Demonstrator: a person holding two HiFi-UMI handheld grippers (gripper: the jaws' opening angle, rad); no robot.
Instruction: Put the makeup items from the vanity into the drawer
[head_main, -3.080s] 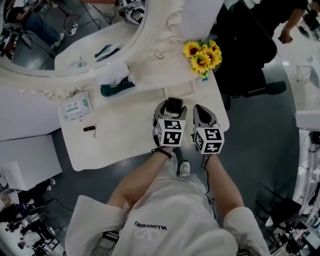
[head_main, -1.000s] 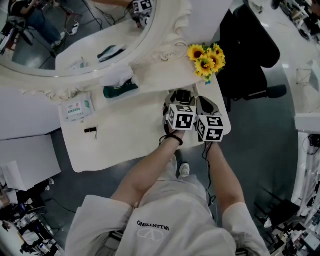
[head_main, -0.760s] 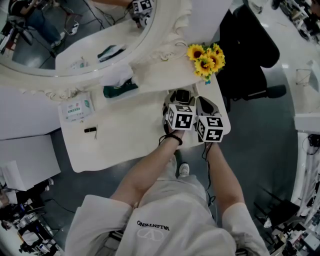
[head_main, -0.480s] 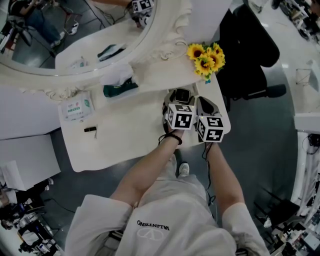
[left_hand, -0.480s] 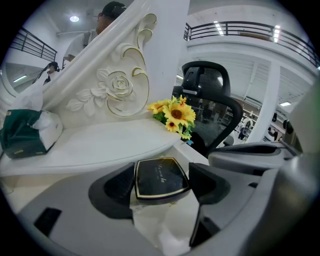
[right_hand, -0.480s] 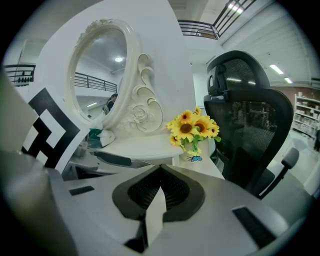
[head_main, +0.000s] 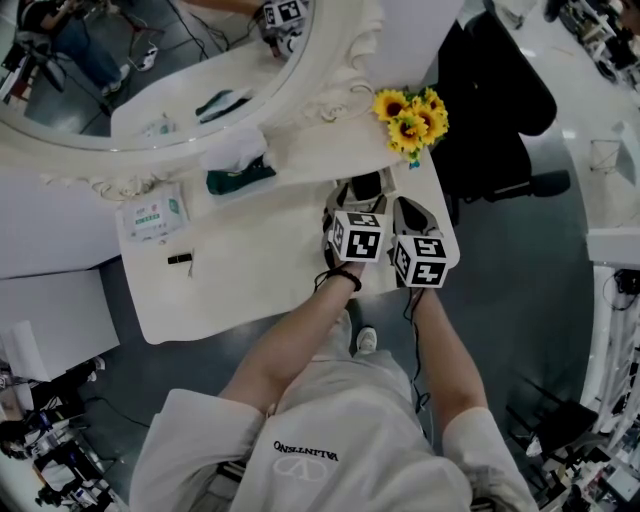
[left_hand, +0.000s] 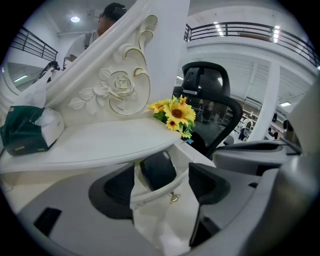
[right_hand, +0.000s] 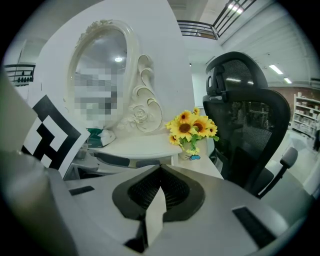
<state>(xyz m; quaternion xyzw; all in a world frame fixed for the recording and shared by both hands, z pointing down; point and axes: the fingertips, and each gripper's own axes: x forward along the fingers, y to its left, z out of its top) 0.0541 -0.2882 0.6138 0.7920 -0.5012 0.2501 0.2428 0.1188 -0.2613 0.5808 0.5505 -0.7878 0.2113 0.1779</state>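
Left claw (left_hand: 164, 186) stands with its jaws apart, one on each side of the open drawer (left_hand: 150, 191), and presses on nothing. Beyond them a dark makeup item (left_hand: 157, 170) lies inside the drawer, clear of both pads and seemingly tilted, its far end raised toward the shelf (left_hand: 100, 145) overhead. The drawer's small gold knob (left_hand: 173, 197) sits just below it, between the jaws.

The first hazard is that tilt. If the drawer is pushed home as things lie, the raised end could catch under the shelf's edge and jam. A jaw pulled back carelessly could also hook the drawer's rim and drag it out further.

Right claw (right_hand: 160, 172) is closed with nothing in it, and hangs just beside the left one. In the head view their marker cubes nearly touch, so a quick turn of either hand could knock the other.

Sunflowers (head_main: 408, 118) stand on the shelf near the drawer, and a wide swing away from it could topple them.

Further left on the tabletop (head_main: 270, 270), a small black item (head_main: 180, 259) lies well apart from both claws, near a packet of wipes (head_main: 152, 215) and a green tissue pack (head_main: 240, 178). It looks slim and low, so a hasty pinch could skid it away instead of lifting it.
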